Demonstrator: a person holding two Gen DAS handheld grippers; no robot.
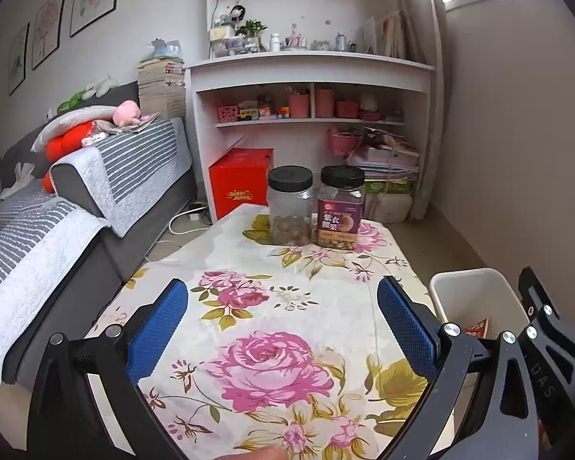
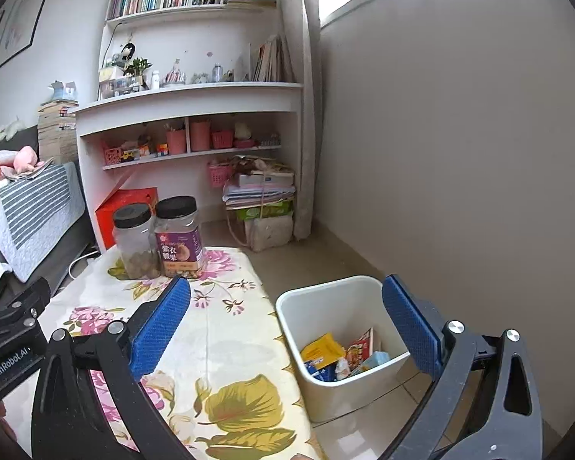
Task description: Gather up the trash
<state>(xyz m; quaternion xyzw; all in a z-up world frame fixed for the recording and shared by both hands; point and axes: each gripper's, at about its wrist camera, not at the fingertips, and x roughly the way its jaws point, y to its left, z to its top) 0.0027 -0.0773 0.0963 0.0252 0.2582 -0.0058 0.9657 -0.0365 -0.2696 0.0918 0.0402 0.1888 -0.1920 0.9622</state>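
Living-room corner for us today: grey sofa (image 1: 96,199) on the far left, white bookshelf unit (image 1: 310,73) against the back wall, and a low table with a floral tablecloth (image 1: 272,306) in front of us.

Going left to right, our left gripper (image 1: 283,326) hangs over the near half of the table, blue pads spread wide with nothing between them and not touching anything, just roses underneath. At the far edge of the table sit two black-lidded jars side by side, pretty much touching: a clear jar (image 1: 290,207) with brownish stuff in the bottom, then a purple-label jar (image 1: 340,209) to its right.

Off the table's right edge, on the floor, stands the white trash bin (image 2: 326,303). Inside we can see the trash (image 2: 341,356): a yellow packet, a red-and-white wrapper, and some blue and pale bits piled at the bottom.

Our right gripper (image 2: 285,326) hovers above that bin and the table's right edge, also wide open and empty, with one pad over the cloth and the other over the bin's right rim.
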